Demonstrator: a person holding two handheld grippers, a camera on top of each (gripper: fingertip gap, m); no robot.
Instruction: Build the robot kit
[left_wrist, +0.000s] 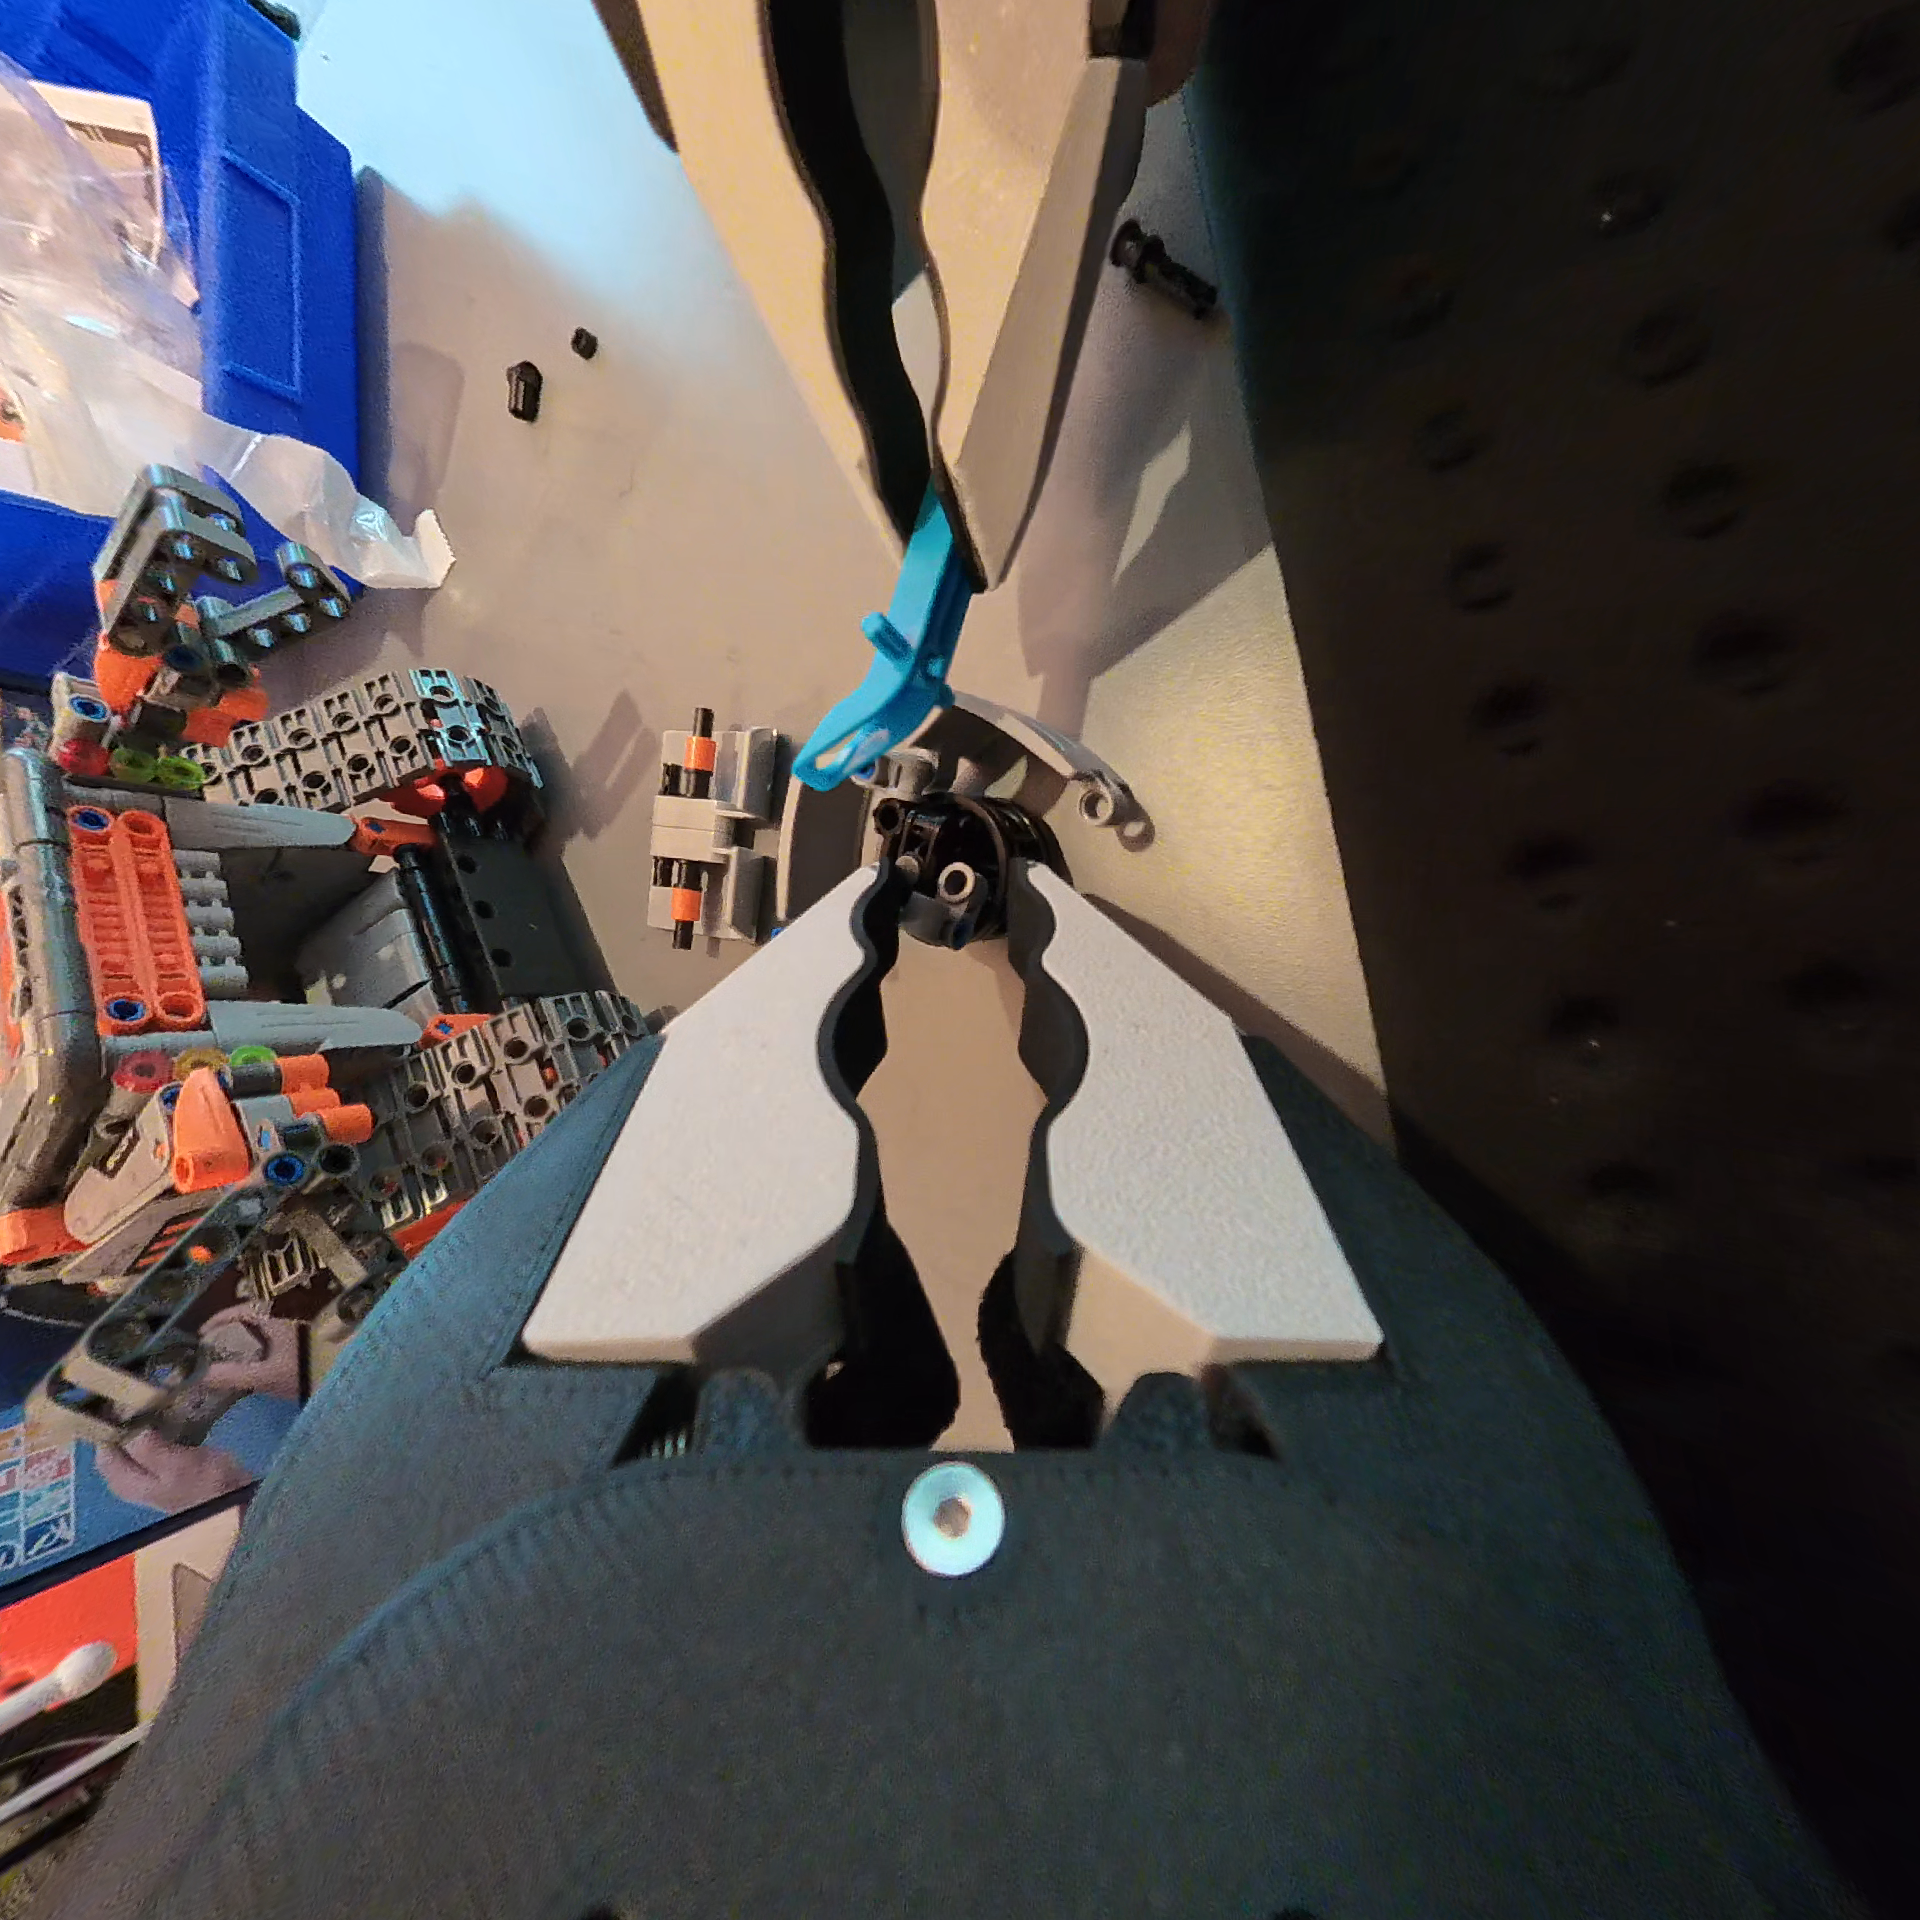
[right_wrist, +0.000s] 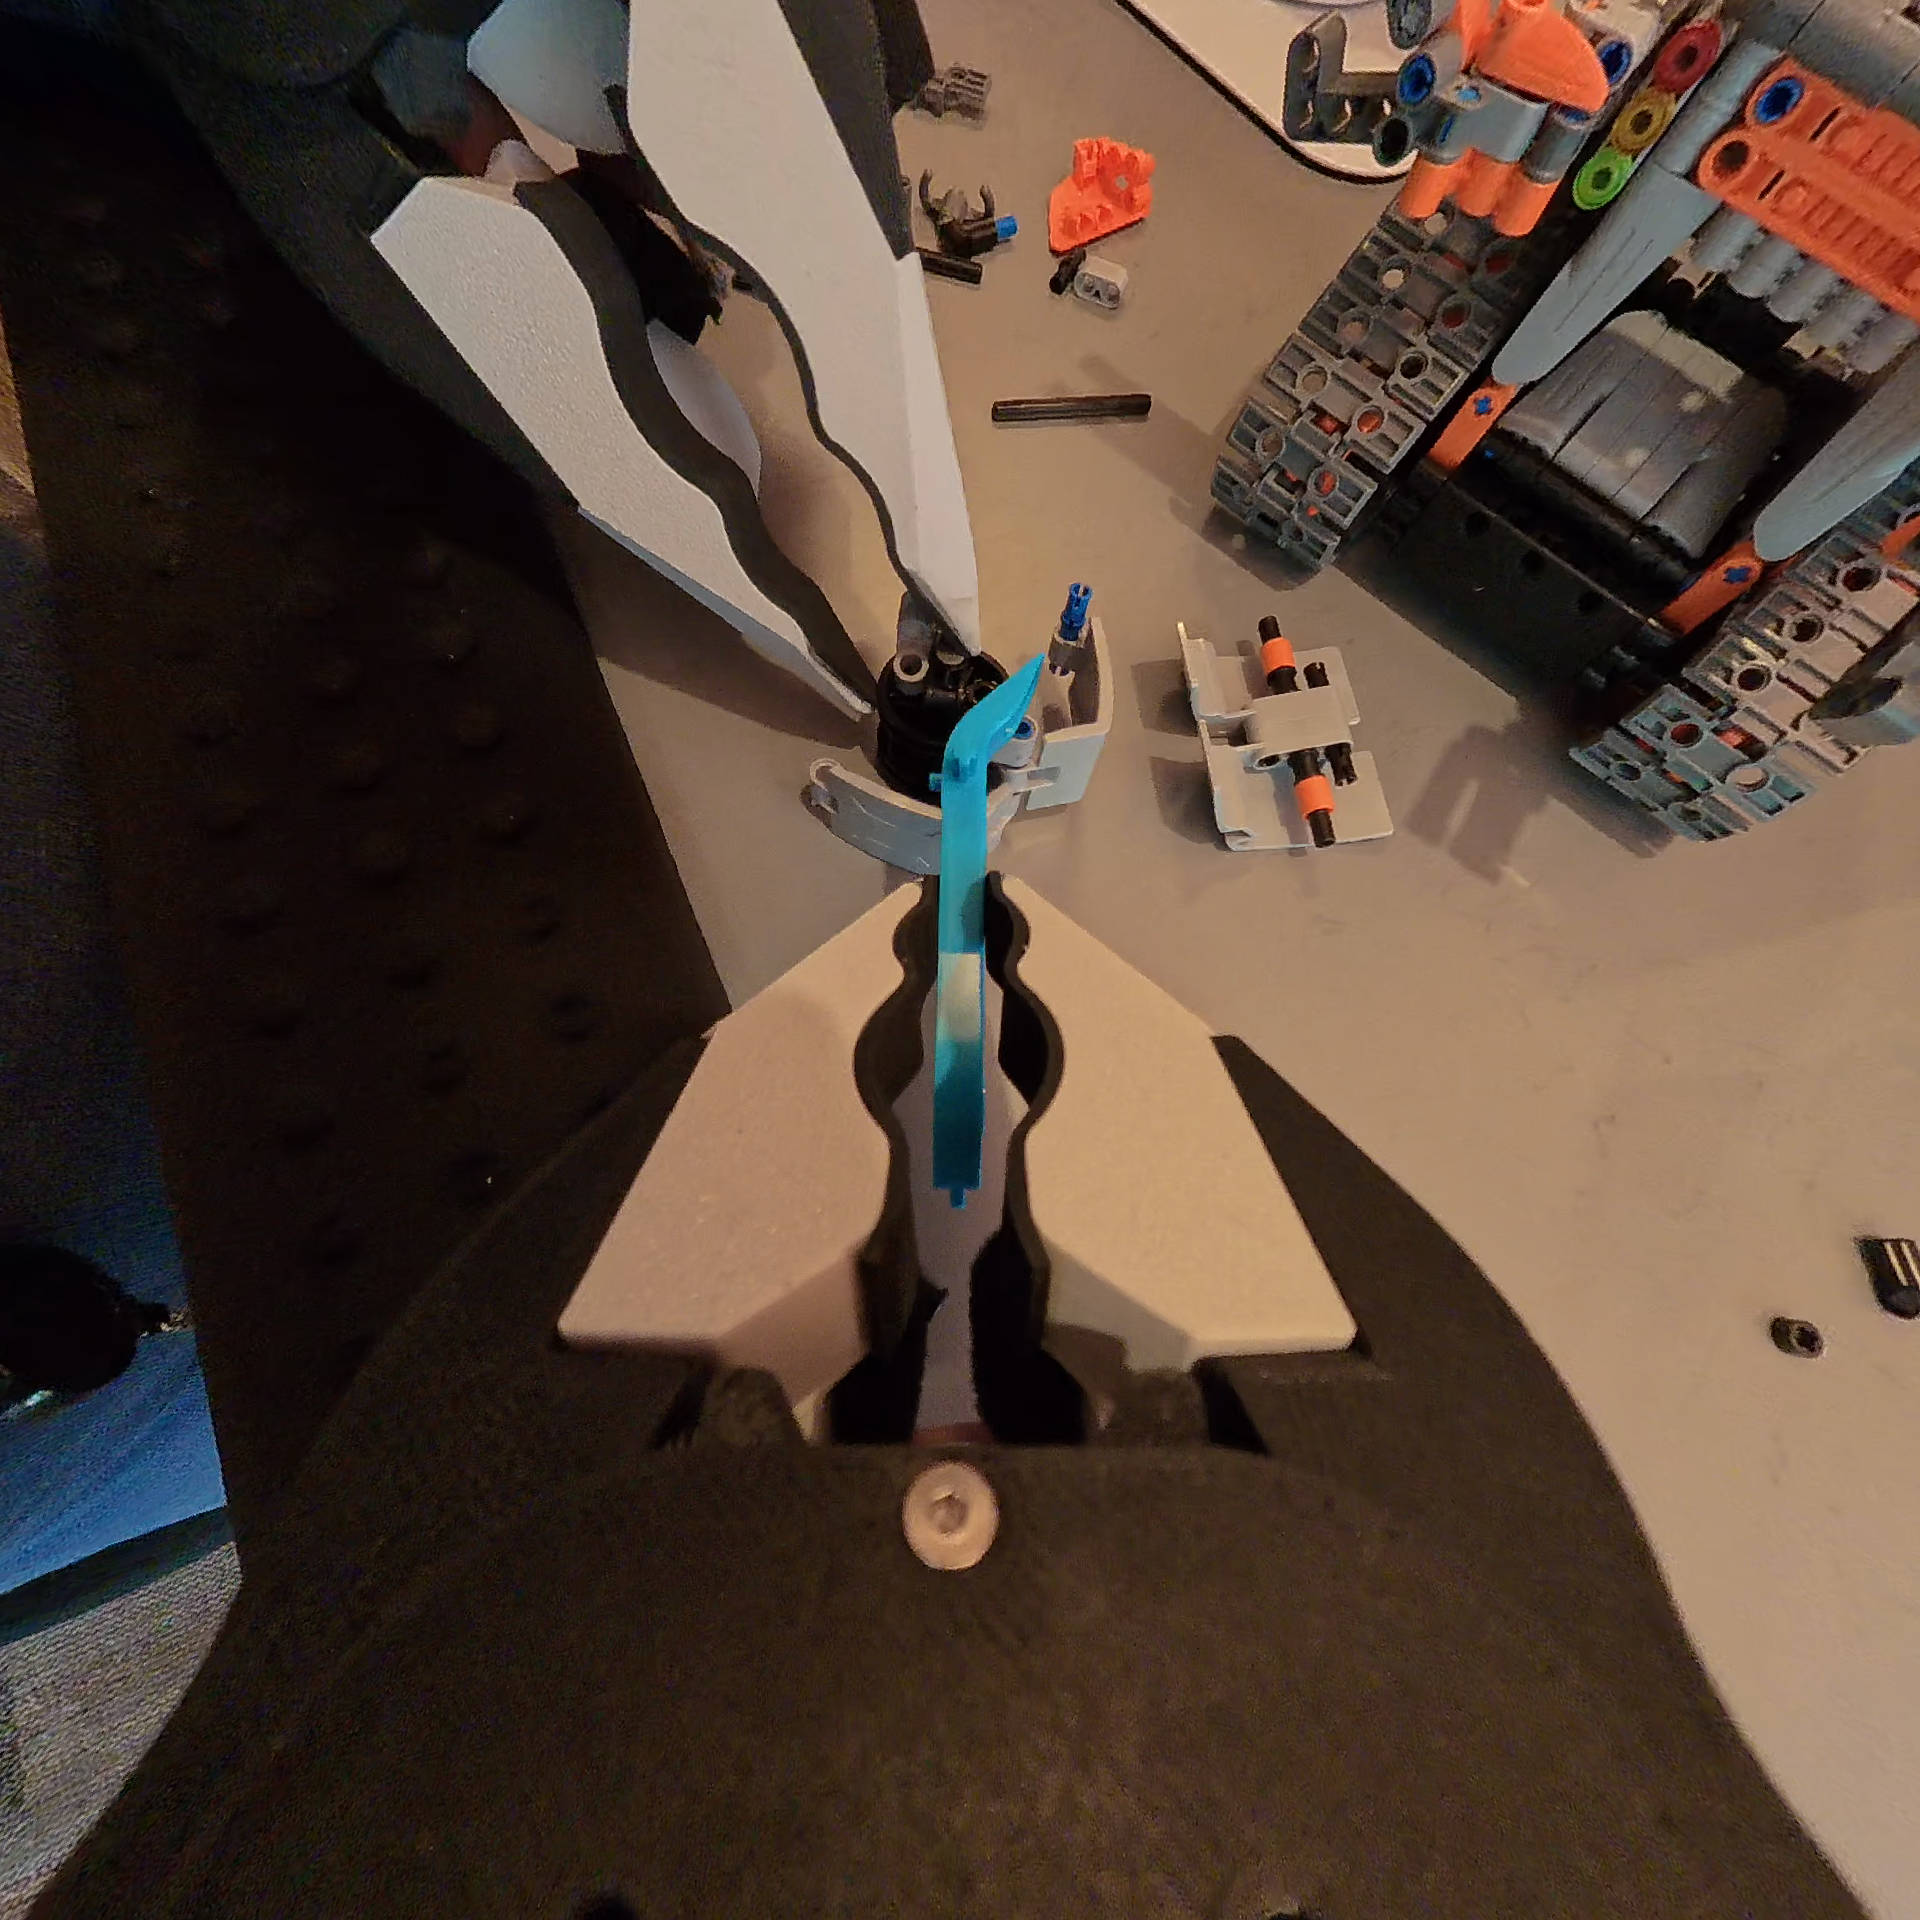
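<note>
Two wrist cameras facing each other, close in.
Both are looking steeply down at the grey surface (left_wrist: 644, 499), sharing the small black-and-grey assembly (left_wrist: 940, 862) between them.

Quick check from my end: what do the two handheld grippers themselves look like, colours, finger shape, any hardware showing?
Both match. The left gripper and right gripper each have a dark, ridged, 3D-printed-looking body, rounded at the camera end, with one silver screw centred. Each has two pale grey wedge fingers tapering to the tip, lined inside with wavy black pads. No cables, markings or sleeves show.
</note>
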